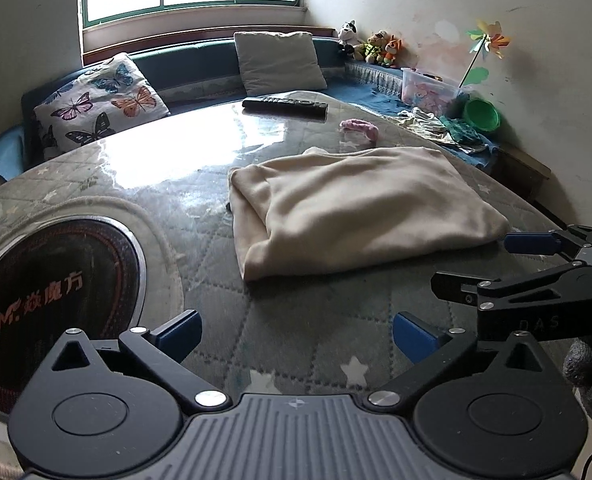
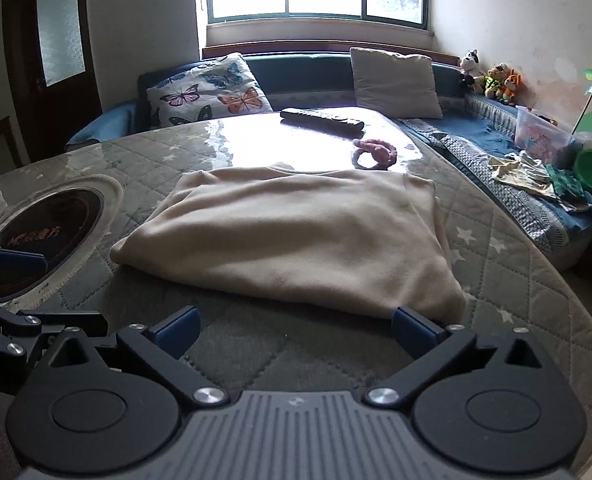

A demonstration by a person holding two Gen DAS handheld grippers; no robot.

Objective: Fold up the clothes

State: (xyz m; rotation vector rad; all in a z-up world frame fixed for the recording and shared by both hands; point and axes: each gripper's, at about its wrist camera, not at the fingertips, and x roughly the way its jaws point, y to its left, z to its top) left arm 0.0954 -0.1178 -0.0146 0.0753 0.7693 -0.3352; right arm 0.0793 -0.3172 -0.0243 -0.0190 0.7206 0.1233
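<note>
Lying folded into a thick cream fleece garment (image 2: 296, 236), the cloth sat just ahead of both sets of fingers. The left gripper (image 1: 296, 338) and right gripper (image 2: 294, 330) stood apart, holding nothing; next, probably a final fold or smoothing.

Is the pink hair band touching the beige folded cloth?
Apart. In the left wrist view, the pink hair band lies beyond the beige folded cloth, with bare table between them.
</note>
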